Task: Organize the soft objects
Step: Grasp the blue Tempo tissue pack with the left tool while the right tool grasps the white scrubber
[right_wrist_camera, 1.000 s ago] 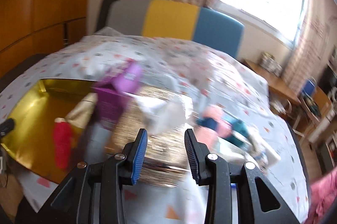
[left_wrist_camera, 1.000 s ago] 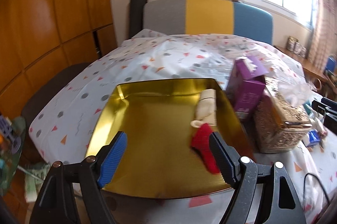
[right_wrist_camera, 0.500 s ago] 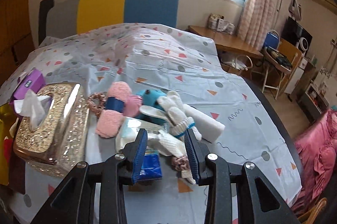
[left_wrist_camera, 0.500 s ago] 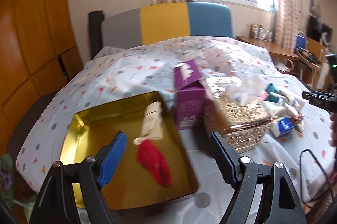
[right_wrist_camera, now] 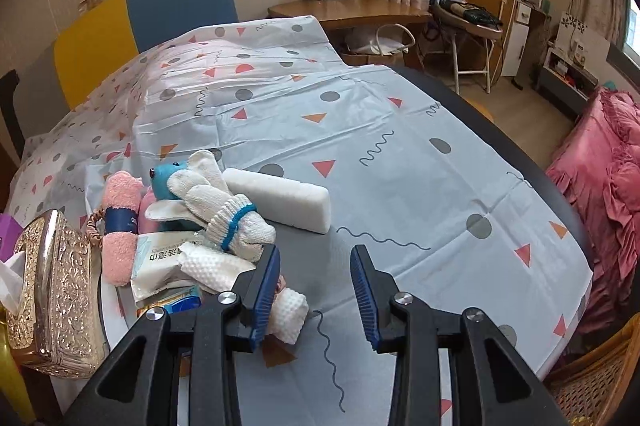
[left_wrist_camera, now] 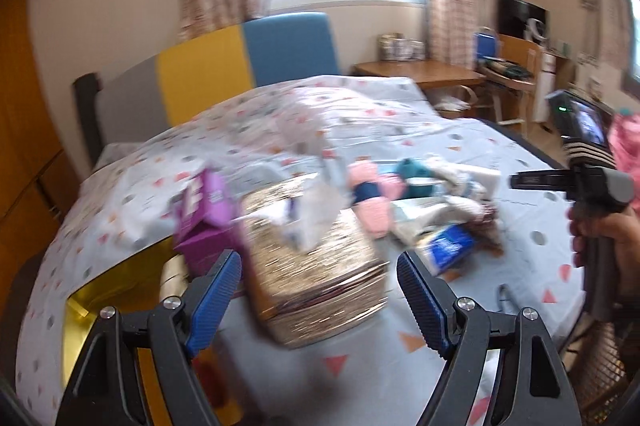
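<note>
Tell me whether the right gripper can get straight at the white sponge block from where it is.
Probably yes. The right gripper is open and empty, and the white sponge block lies just ahead on the tablecloth, its near side bare. Only the knitted glove crowds its left end.

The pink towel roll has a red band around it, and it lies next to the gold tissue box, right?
Not quite: the band around the pink towel roll is dark blue, not red. It does lie next to the gold tissue box. The right wrist view shows it.
</note>
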Motion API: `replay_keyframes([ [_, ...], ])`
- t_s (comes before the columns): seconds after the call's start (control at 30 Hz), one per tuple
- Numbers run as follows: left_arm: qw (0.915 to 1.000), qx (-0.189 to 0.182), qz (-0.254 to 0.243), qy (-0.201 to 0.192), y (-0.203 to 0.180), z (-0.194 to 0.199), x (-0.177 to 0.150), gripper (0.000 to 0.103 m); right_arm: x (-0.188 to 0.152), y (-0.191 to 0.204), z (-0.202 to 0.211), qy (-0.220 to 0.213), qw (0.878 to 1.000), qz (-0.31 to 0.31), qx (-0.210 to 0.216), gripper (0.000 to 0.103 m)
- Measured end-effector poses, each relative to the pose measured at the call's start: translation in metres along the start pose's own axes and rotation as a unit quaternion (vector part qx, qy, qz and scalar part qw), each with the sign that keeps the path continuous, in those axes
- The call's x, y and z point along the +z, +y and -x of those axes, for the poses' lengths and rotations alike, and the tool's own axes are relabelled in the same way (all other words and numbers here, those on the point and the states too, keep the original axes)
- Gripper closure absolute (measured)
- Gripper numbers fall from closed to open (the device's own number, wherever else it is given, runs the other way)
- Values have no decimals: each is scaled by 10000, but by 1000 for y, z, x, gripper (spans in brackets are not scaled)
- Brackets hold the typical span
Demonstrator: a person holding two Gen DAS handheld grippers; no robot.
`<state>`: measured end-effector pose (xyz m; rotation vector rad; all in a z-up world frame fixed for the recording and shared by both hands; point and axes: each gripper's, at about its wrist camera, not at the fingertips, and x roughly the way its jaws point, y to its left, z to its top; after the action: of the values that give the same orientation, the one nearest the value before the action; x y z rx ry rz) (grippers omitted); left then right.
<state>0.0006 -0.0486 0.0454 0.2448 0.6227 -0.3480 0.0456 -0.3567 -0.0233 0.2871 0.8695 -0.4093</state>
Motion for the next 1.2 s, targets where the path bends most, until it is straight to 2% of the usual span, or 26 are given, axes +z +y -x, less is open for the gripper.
replay_keyframes([
  [0.17,9981,-583,-165,136,-30,-23,20,23,3,-17,-2,75,9991,-406,-35,67],
  [0.33,9942,-838,-595,320,-68,-52,28,30,5,-33,-5,187,9967,-790,49,66],
  [0.47,9871,-1084,-997,628,-97,-82,21,34,5,-37,-8,321,9948,-948,194,66],
  [0.67,9744,-1079,-1719,972,-136,-127,4,32,5,-34,-11,438,9935,-975,389,66],
  [0.87,9648,-1036,-2153,1099,-155,-166,3,24,4,-35,-12,508,9922,-1036,470,66],
  [0.9,9647,-1015,-2158,1120,-155,-172,4,24,4,-35,-13,513,9921,-1040,470,66],
  [0.97,9627,-1228,-2004,1337,-152,-184,2,24,5,-35,-14,526,9920,-1044,472,66],
  [1.0,9624,-1321,-1873,1460,-150,-188,0,34,5,-35,-15,539,9920,-1039,482,66],
  [1.03,9638,-1349,-1764,1478,-148,-188,-2,36,5,-35,-16,551,9920,-1030,487,66],
  [1.2,9653,-1651,-1498,1357,-141,-157,-17,41,3,-33,-20,617,9913,-999,597,66],
])
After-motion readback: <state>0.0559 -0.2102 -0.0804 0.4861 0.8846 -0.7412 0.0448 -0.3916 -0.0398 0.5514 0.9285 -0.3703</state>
